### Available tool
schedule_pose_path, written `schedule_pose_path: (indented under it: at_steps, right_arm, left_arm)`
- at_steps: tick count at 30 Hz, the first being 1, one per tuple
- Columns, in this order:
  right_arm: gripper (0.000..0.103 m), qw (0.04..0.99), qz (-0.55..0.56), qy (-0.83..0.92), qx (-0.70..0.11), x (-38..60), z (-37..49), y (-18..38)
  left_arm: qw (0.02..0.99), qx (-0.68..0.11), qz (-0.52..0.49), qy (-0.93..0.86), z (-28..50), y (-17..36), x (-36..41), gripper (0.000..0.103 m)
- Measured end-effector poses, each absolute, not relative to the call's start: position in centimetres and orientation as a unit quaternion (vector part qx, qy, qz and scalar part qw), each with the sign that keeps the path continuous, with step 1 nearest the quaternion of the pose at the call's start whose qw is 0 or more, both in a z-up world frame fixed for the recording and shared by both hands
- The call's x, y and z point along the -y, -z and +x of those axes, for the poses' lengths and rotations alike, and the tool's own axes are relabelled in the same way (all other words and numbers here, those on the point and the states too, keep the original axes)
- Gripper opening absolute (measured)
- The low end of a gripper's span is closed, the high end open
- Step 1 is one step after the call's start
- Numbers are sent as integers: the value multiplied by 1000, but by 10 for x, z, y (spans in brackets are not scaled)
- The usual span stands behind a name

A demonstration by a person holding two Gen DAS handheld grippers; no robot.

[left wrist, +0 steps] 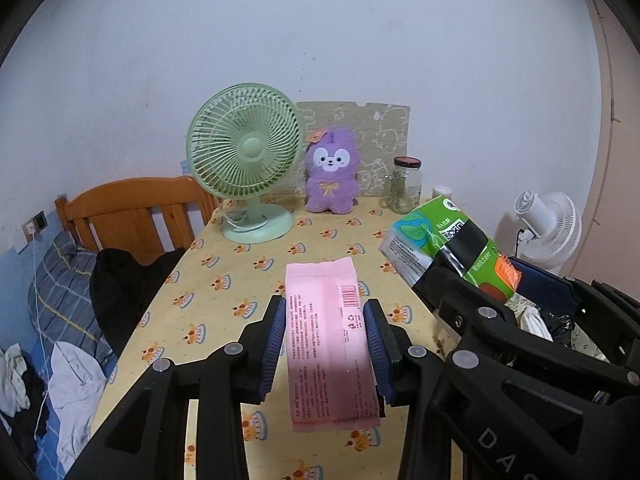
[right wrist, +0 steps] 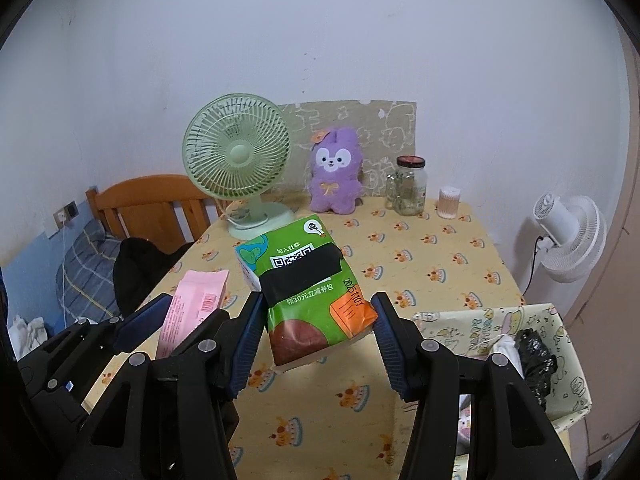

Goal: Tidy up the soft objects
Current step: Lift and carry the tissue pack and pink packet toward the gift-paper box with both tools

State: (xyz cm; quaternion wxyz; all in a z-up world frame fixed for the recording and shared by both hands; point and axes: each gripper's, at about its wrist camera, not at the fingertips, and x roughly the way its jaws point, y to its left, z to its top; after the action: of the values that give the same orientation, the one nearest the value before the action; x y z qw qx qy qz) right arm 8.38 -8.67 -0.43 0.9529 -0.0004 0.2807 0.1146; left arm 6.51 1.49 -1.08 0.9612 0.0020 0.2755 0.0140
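A flat pink tissue pack [left wrist: 326, 336] hangs above the yellow tablecloth [left wrist: 240, 276], and my left gripper [left wrist: 326, 322] is shut on its sides. To the right, my right gripper [right wrist: 316, 330] is shut on a green tissue pack [right wrist: 310, 288] with a black stripe, tilted and lifted off the table. That green pack [left wrist: 448, 248] shows at the right of the left wrist view, and the pink pack [right wrist: 192, 308] at the left of the right wrist view. A purple plush toy [right wrist: 336, 172] sits upright at the back of the table against the wall.
A green desk fan [right wrist: 240, 164] stands at the back left, a glass jar [right wrist: 410, 186] and a cotton-swab tub [right wrist: 449, 202] at the back right. A fabric bin [right wrist: 532, 360] with a black bag sits off the right edge. A white floor fan [right wrist: 568, 236] and a wooden bed frame [right wrist: 148, 208] flank the table.
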Motion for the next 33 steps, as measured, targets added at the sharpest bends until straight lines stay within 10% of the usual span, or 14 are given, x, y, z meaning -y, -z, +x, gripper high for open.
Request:
schedule_pose_path:
  at_steps: [33]
  right_arm:
    - [58, 963, 31, -52, -262, 204, 87, 5]
  left_arm:
    - [959, -276, 26, 52, 85, 12, 98, 40]
